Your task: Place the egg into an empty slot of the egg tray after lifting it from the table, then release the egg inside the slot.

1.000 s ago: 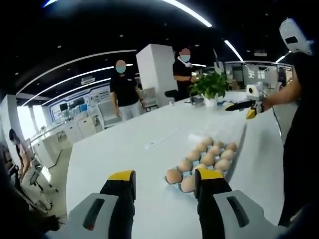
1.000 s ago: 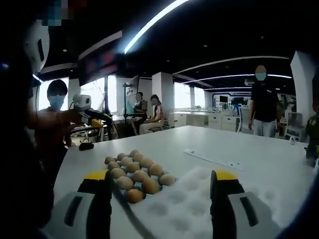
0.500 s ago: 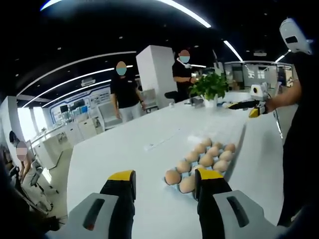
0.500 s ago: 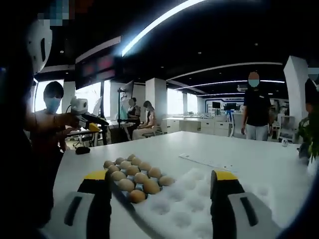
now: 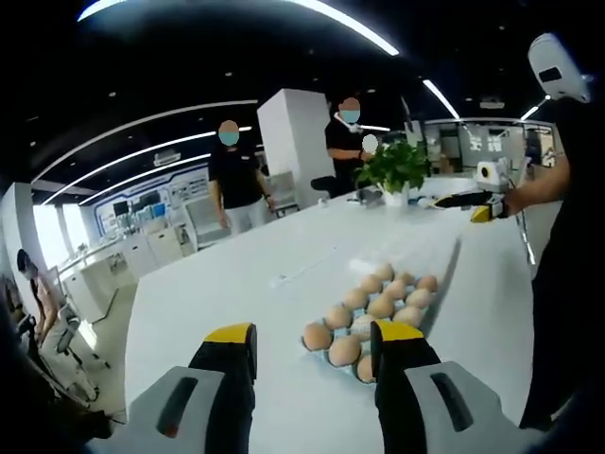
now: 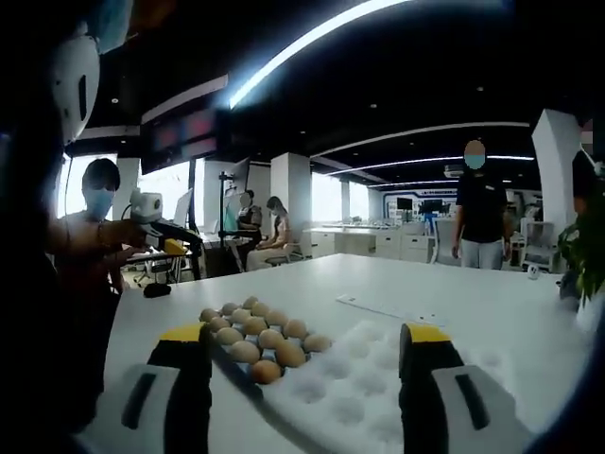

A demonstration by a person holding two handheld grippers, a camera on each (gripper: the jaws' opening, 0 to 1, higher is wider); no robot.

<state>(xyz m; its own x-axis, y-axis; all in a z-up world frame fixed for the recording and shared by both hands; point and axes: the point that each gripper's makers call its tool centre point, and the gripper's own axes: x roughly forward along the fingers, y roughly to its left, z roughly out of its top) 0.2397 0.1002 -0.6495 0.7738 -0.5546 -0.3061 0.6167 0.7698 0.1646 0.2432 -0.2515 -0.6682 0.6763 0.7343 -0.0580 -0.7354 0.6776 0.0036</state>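
- Left gripper point(image 5: 312, 355), yellow-tipped black jaws, spread wide w/ nothing between them, hovering above the long white table point(image 5: 236, 284).
- Right gripper point(image 6: 307, 355), same build, also spread and empty, held over the table.
- Landmark: the cluster of brown eggs point(image 5: 373, 303) sitting on a blue holder. In the left gripper view it lies just ahead of the left gripper's right jaw; nearest egg is partly hidden behind that jaw tip.
- In the right gripper view the brown eggs point(image 6: 255, 336) sit just left of a white moulded egg tray point(image 6: 378, 378) w/ rows of open cups; the two look to be touching, can't tell for sure.
- Beyond the eggs: a green potted plant point(image 5: 395, 168) at the table's far end, and a flat white strip point(image 6: 383, 307) lying on the table past the tray.
- Ppl standing around the table, one holding another gripper tool point(image 5: 477, 194).
- Judgement: step in hand is the approach, no egg picked yet. To do it well: pick an edge egg nearest the tray, come down w/ jaws straddling its widest part, close gently, lift straight up, then over to a near empty cup.
- Risk: squeezing too hard, or nudging neighbours.
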